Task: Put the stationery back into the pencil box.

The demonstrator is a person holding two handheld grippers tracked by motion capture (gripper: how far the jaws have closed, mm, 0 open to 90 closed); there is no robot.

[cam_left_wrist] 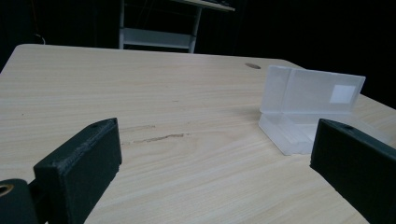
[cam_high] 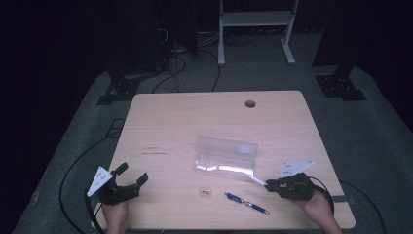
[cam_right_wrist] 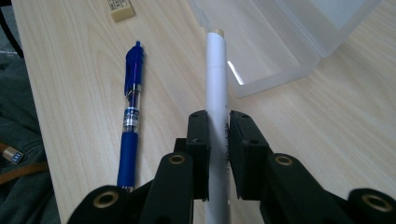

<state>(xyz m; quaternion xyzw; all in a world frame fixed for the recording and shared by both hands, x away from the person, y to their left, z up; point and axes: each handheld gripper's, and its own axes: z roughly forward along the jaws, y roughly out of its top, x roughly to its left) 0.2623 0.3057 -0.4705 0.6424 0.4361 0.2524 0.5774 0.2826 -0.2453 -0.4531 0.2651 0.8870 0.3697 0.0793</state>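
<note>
A clear plastic box lies open at the table's middle, lid upright; it also shows in the left gripper view and the right gripper view. My right gripper is shut on a white pen, whose tip points toward the box's near corner. A blue pen lies on the table just beside it. A small tan eraser sits left of the blue pen. My left gripper rests at the front left, open and holding nothing.
The wooden table has a round cable hole at the back and dark scuff marks left of the box. Stands and cables sit on the floor beyond the table. A sleeve shows past the table's near edge.
</note>
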